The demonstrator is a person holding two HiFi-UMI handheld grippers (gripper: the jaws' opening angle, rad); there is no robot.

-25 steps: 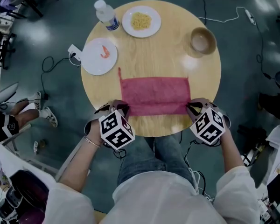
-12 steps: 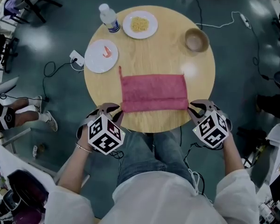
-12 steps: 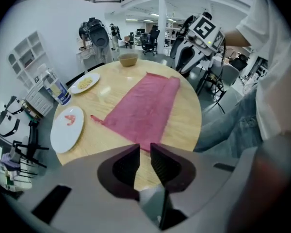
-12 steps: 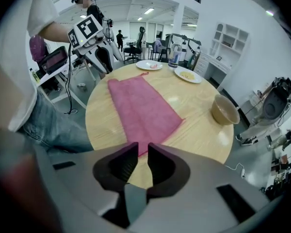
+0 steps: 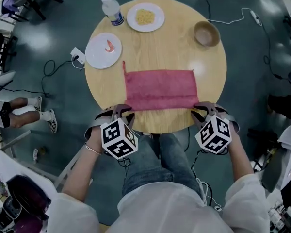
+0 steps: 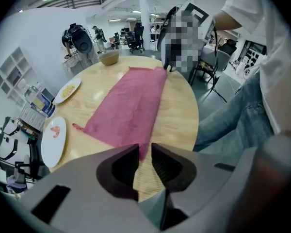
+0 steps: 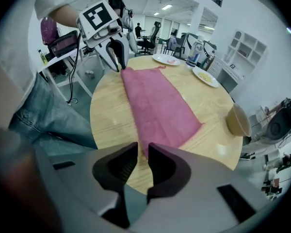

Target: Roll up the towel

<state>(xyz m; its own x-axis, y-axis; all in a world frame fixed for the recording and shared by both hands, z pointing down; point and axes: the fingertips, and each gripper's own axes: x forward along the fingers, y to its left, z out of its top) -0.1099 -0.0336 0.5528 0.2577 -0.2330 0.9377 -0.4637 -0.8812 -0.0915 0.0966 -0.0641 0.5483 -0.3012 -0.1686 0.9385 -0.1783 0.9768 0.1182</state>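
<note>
Jaws on your left gripper (image 5: pixel 122 111) and right gripper (image 5: pixel 202 109) stand only narrowly apart and have just been opening. A near corner of the towel (image 5: pixel 160 89) shows in each gap, but no pad is pressing it.

You're at one round table (image 5: pixel 155 52) of pale, grained wood, smooth enough to catch a glare spot. It stands on a dark teal floor (image 5: pixel 252 52) with loose cables (image 5: pixel 233 19) trailing across it. Your gripper views show a bright open room with white walls, shelving and office chairs.

Your one towel is a deep pink, nubby cloth folded into a long rectangle. It lies flat and unrolled across the table's near half, its long edge close to the rim in front of you, with a thin strand sticking out at its far left corner.

Beyond it you have two round white plates: the left plate (image 5: pixel 96 58) carries a small orange piece, and the far plate (image 5: pixel 134 19) carries a yellow heap. One clear bottle (image 5: pixel 111 8) with a white cap and one tan bowl (image 5: pixel 206 34) complete the count.
</note>
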